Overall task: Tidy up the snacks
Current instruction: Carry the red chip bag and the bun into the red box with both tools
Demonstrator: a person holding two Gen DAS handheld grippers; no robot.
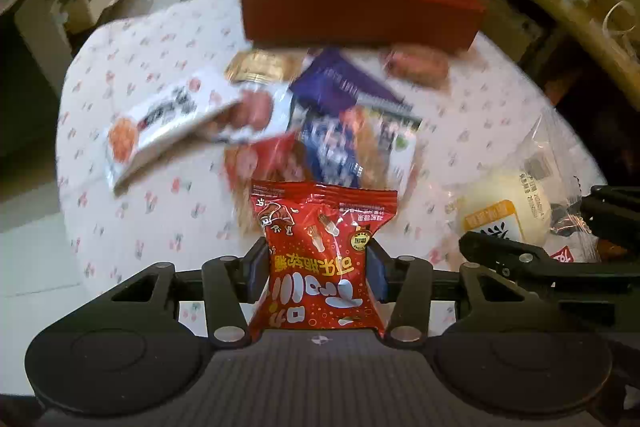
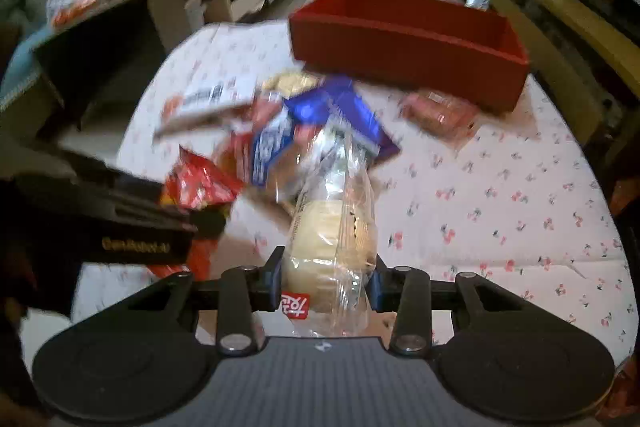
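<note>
Both hands loaded. Left gripper (image 1: 316,273) fingers clamped on red candy packet (image 1: 320,255), held upright, pinched abt mid-height, off the surface (image 1: 132,75). Right gripper (image 2: 326,281) fingers closed on clear bread bag (image 2: 332,239), pale bun inside; grip sits low on the bag, top half flops fwd.

Red box (image 1: 360,7) at far side of the surface, open top, looks empty from here. Remaining snack pile (image 1: 280,115) lies between grippers and box: white bar pack, purple pack, blue pack, overlapping. Pink wrapped snack (image 2: 438,115) sits just beside box's near wall, right of pile.

Step in hand, likely: carry both to box.
- Lift clear of pile before going fwd, else dangling bag drags pkts.
- Go over near wall, not into it.
- One hand at a time; grippers are close, left one crowds right's view.
- Bun soft: don't squeeze harder. Release low inside box.
- Frames blurred, so exact heights unclear.
</note>
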